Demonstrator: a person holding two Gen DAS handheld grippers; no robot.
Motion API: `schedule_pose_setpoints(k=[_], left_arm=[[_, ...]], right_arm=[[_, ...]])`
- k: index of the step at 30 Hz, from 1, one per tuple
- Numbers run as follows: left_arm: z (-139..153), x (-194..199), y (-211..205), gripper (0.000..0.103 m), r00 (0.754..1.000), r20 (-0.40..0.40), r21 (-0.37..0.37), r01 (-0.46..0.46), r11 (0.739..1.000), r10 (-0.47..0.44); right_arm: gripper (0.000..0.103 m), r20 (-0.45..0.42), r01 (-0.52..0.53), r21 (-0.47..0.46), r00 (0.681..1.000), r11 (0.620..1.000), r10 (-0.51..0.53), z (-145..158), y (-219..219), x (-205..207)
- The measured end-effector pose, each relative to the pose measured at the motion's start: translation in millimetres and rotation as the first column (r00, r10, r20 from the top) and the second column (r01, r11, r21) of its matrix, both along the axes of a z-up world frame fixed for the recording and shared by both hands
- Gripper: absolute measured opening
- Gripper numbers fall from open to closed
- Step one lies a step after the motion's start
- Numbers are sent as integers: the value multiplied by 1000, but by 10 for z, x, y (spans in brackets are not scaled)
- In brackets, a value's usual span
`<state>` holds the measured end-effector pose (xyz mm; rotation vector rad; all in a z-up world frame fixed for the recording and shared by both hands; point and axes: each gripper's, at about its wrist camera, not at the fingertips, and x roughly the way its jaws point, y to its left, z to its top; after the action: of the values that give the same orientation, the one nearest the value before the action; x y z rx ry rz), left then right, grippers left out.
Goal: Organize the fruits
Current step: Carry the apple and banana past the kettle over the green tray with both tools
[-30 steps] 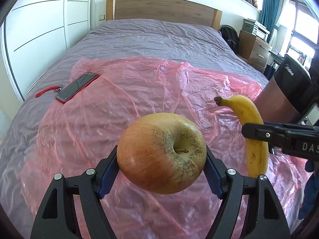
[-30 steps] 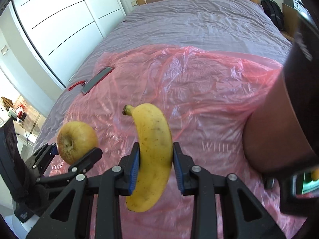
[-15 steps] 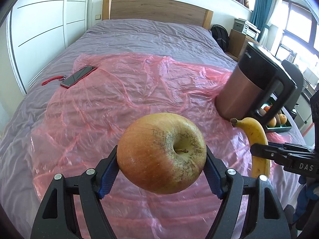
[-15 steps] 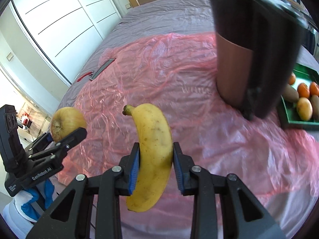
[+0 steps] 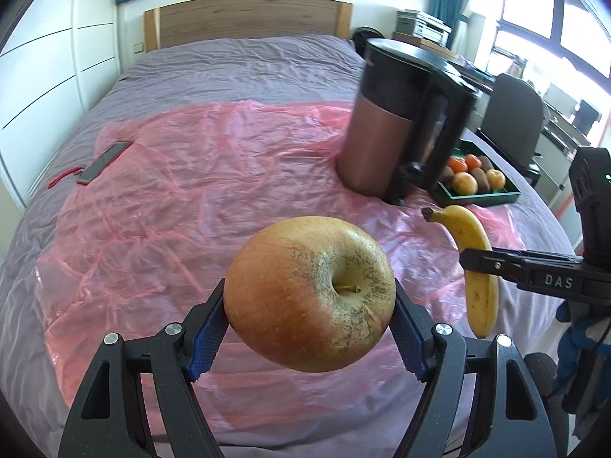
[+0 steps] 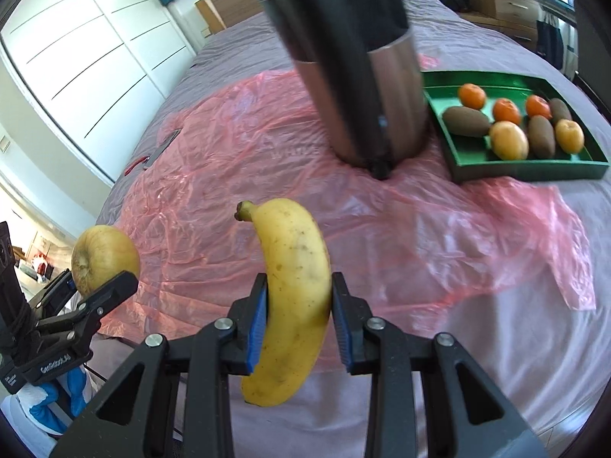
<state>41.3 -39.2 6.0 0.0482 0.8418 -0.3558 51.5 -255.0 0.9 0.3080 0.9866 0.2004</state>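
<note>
Through the left wrist camera I see my left gripper (image 5: 309, 328) clamped on an apple (image 5: 310, 293), the blue pads (image 5: 208, 334) pressing its two sides. The apple hangs in the air above the pink plastic sheet (image 5: 183, 206) that covers the bed (image 5: 236, 65). Its skin runs from orange-red on the left to yellow-green on the right, with grey-brown russet speckling around the stem hollow, which faces the camera. To the right, my right gripper (image 5: 479, 263) grasps a banana (image 5: 473, 267), stem tip pointing up and left. Beyond it stands a dark jug (image 5: 397, 126) with a copper-coloured body, and just behind that a green tray (image 5: 477, 198) holding small orange and brown fruits. A phone (image 5: 103, 162) lies far left on the sheet.

Through the right wrist camera, my right gripper (image 6: 299, 324) is closed on the banana (image 6: 294, 297) about its middle. The fruit is yellow with small brown flecks, its curved stem end up, its lower end hanging below the pads. At the left edge my left gripper (image 6: 91, 286) carries the apple (image 6: 105, 257), pale yellow from this side. The jug (image 6: 359, 76) looks blurred. Right of it, the green tray (image 6: 527, 168) holds three orange fruits, two yellow-orange ones and three brown oval ones.
</note>
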Motion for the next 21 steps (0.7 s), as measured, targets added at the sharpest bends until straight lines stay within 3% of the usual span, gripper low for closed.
schedule_pose_setpoints(k=[11, 21], left_arm=[[105, 65, -1064, 72, 985, -37, -22, 166, 986, -166], [192, 384, -2248, 72, 944, -54, -43, 323, 946, -325]], right_arm=[[5, 21, 157, 66, 987, 985, -158, -63, -1105, -64], [5, 66, 267, 31, 961, 963, -268, 62, -2205, 259]])
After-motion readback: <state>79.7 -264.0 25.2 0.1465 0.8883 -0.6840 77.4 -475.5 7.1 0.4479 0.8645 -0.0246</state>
